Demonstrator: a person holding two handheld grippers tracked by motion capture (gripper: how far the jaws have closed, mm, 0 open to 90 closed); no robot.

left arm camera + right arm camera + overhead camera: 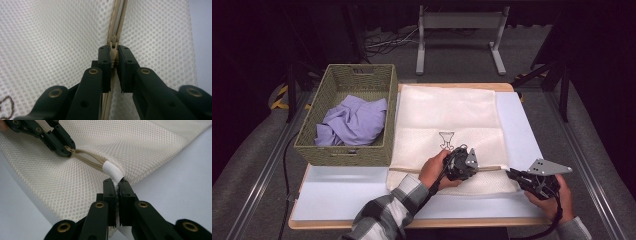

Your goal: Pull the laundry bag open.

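Observation:
A cream mesh laundry bag (447, 115) lies flat on the table, its tan zipper (117, 20) running along the near edge. My left gripper (475, 166) is shut on the zipper pull (114, 53), which sits pinched between its jaws. In the right gripper view that same left gripper (65, 151) holds the slider, and a short stretch of zipper (87, 158) gapes open between it and a white tab (113, 171). My right gripper (117, 182) is shut on the bag's corner edge just below that tab, at the bag's right end (510, 173).
A woven basket (342, 150) with a crumpled lilac cloth (354, 120) stands at the table's left, touching the bag's side. Bare pale tabletop (342, 195) lies in front of the basket. A metal stand's legs (459, 45) are on the floor behind the table.

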